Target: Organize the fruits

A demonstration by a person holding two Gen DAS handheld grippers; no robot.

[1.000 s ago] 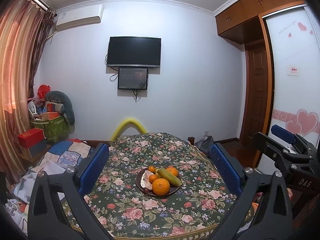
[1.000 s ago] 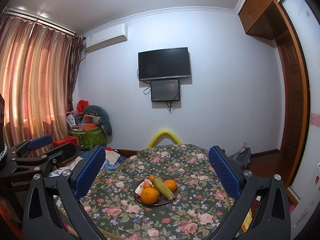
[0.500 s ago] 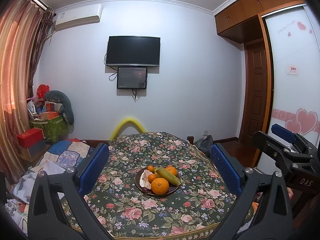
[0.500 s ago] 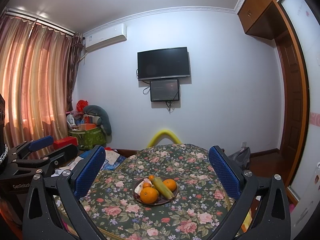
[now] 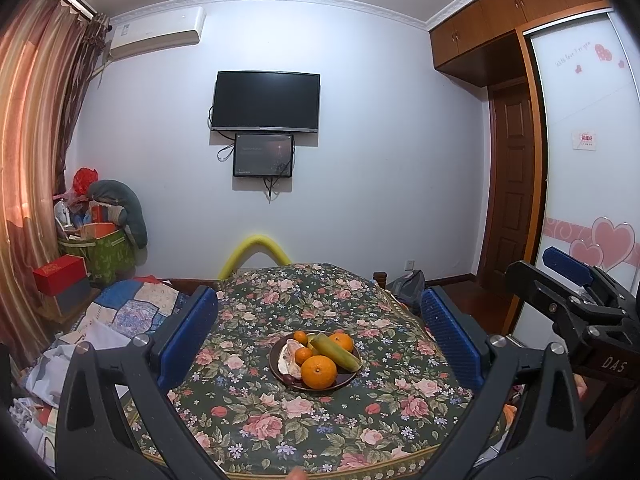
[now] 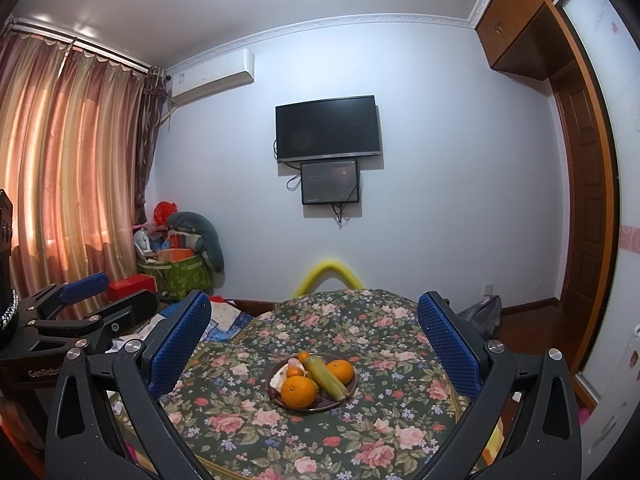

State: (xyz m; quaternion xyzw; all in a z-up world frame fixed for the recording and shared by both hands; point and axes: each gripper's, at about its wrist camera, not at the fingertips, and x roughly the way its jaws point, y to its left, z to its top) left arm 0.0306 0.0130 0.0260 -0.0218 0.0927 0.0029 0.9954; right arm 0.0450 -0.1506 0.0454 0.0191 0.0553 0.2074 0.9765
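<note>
Plainly, both of my tools hung back from the round table under its dark floral cloth, and neither held anything: my left gripper stood with its blue-padded jaws spread wide, and my right gripper was spread just as wide. The fruit lay heaped together on the dark round plate near the table's middle: a large orange at the near rim, smaller oranges behind it, a long yellow-green fruit lying slantwise across the pile, and what I took for a peeled, pale citrus at the left, though at that range I could not be sure. The heap struck me as the hazard: nudging one round orange could have sent it rolling off onto the cloth, and the soft peeled piece would have bruised under a hard squeeze.
</note>
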